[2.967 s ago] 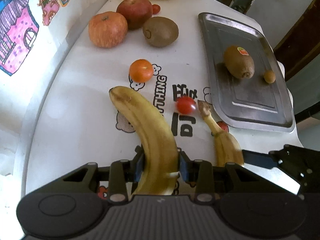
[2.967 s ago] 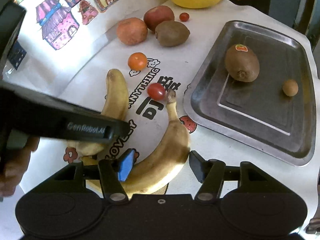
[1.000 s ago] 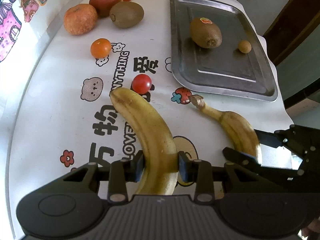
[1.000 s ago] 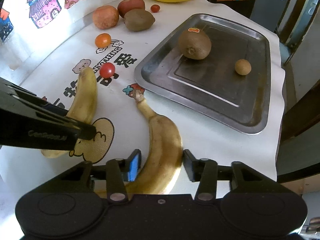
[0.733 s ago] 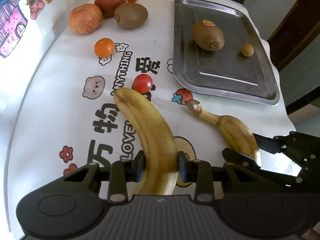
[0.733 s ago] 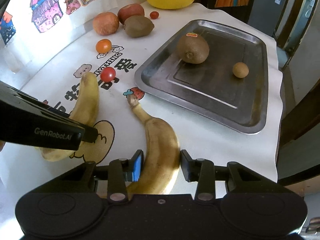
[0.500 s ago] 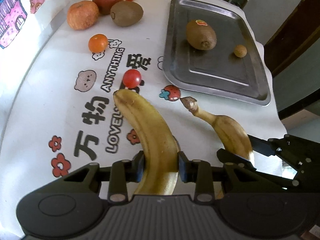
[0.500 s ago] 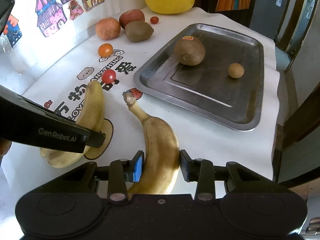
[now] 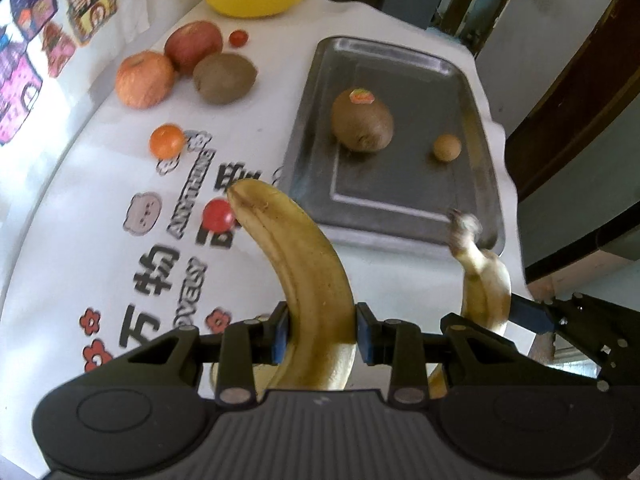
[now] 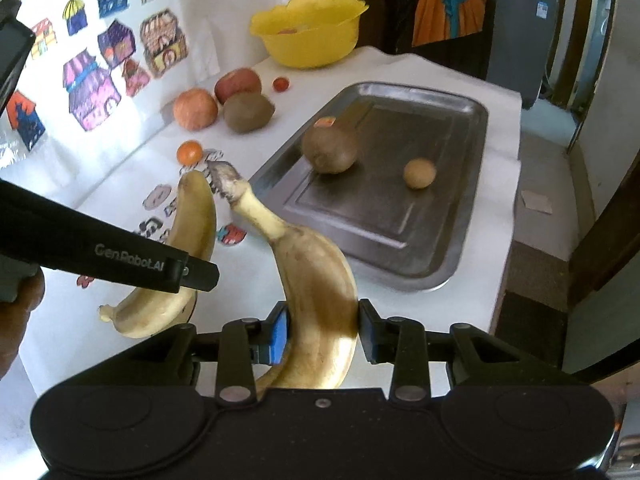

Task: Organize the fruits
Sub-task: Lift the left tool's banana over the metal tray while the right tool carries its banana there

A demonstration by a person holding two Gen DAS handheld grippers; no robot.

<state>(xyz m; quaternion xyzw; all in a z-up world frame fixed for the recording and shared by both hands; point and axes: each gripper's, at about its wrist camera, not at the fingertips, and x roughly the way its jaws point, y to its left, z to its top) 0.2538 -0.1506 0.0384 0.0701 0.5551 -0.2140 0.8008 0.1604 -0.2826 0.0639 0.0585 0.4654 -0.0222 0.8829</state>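
Observation:
My left gripper (image 9: 320, 334) is shut on a yellow banana (image 9: 304, 264) and holds it above the tablecloth, tip toward the steel tray (image 9: 472, 120). My right gripper (image 10: 322, 334) is shut on a second, browner banana (image 10: 316, 280), stem toward the tray (image 10: 452, 128). The left banana also shows in the right wrist view (image 10: 188, 240), and the right banana in the left wrist view (image 9: 486, 292). The tray holds a stickered kiwi (image 9: 362, 124) and a small brown fruit (image 9: 447, 147).
On the printed cloth lie two apples (image 9: 145, 79) (image 9: 194, 45), a kiwi (image 9: 224, 78), a small orange (image 9: 166, 141) and two cherry tomatoes (image 9: 218, 214) (image 9: 239, 37). A yellow bowl (image 10: 310, 34) stands at the back. The table edge is right of the tray.
Both grippers have lifted their bananas off the cloth and risen, tilting toward the tray. The right gripper closed on its banana three seconds back.

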